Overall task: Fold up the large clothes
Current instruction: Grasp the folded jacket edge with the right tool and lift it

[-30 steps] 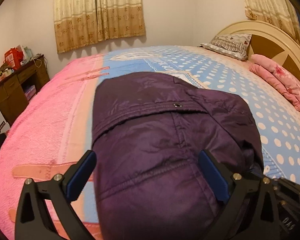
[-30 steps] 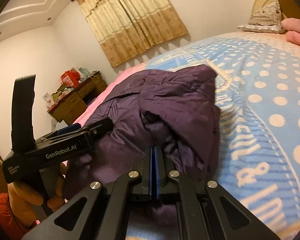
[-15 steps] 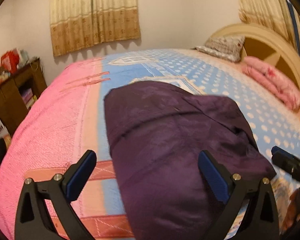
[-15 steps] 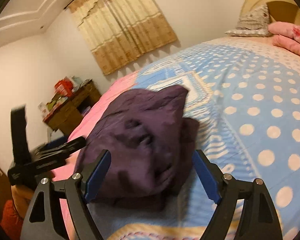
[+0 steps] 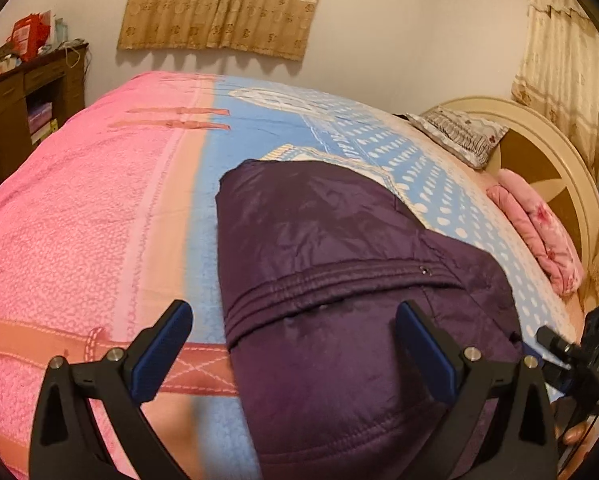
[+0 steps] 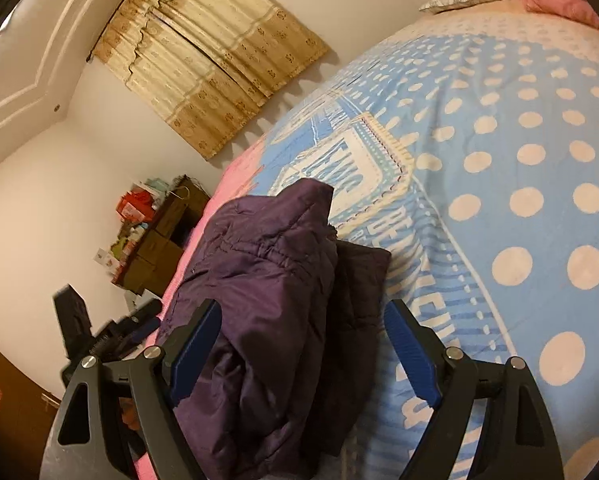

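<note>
A dark purple padded jacket [image 5: 339, 280] lies folded into a compact bundle on the bed [image 5: 99, 220]. My left gripper [image 5: 295, 352] is open and empty, its blue-padded fingers spread above the near part of the jacket. In the right wrist view the jacket [image 6: 267, 300] shows as a thick folded stack with a lower layer sticking out on the right. My right gripper [image 6: 303, 356] is open and empty, straddling the jacket's near end. The right gripper also shows at the right edge of the left wrist view [image 5: 579, 352], and the left gripper at the left of the right wrist view [image 6: 99, 340].
The bed cover is pink on one side and blue with pale dots [image 6: 519, 160] on the other. A pillow [image 5: 459, 136] and a folded pink blanket [image 5: 539, 232] lie by the headboard [image 5: 539, 152]. A dark wooden desk [image 5: 15, 104] with clutter stands beside the bed.
My right gripper was shut on the jacket a second ago; it opened and let go. Both grippers have pulled back and up, and the jacket now lies free on the bed.
</note>
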